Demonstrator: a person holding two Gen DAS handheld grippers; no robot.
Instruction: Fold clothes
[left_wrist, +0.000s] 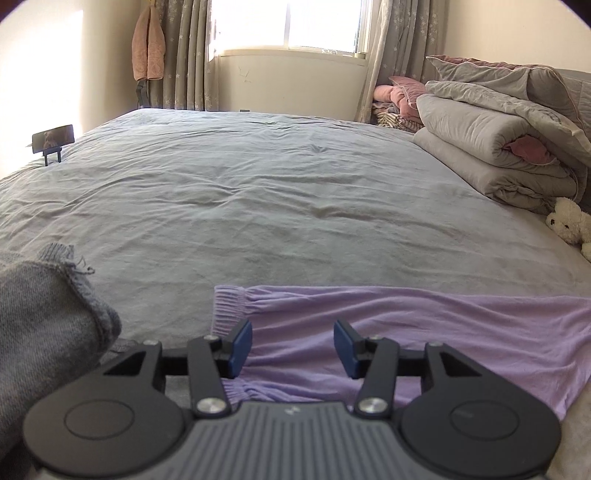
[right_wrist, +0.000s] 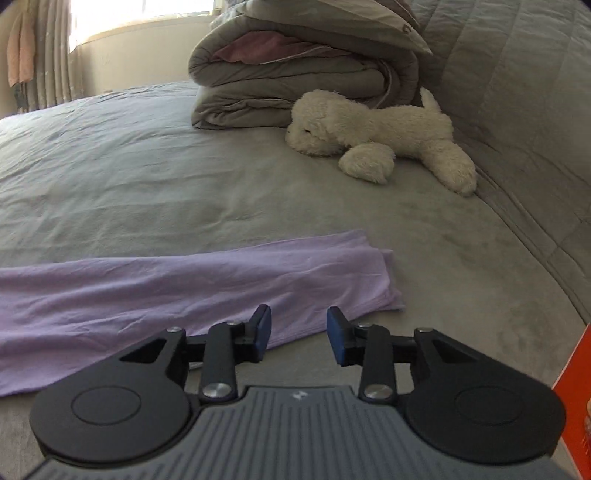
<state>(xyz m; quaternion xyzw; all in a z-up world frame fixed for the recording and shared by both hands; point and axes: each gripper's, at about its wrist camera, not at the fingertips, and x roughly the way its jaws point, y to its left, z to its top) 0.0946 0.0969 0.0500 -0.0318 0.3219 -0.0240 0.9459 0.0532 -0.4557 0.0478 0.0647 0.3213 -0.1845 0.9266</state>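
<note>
Nearest the lens in the left wrist view, the left gripper (left_wrist: 292, 347) fills the bottom of the frame, its blue-padded fingers (left_wrist: 240, 347) spread wide and holding nothing. Between and beyond them lie the lilac trousers (left_wrist: 388, 332), flat on the grey bedsheet (left_wrist: 258, 192), their gathered waistband (left_wrist: 227, 306) just left of centre and the legs running off to the right edge. A grey knitted garment (left_wrist: 44, 317) bulges in at the lower left. Folded grey quilts (left_wrist: 495, 147) are stacked at the upper right, a white plush dog (left_wrist: 570, 225) below them at the right edge. A window with curtains sits top centre.

From the right wrist, the right gripper (right_wrist: 299, 336) also occupies the bottom, fingers apart and empty, hovering over the sheet just beside the trousers' leg end (right_wrist: 373, 280). The lilac cloth (right_wrist: 147, 291) stretches from lower left to centre. The plush dog (right_wrist: 373, 136) lies in the upper right, touching the quilt stack (right_wrist: 280, 74). An orange object (right_wrist: 576, 376) shows at the lower right edge.
</note>
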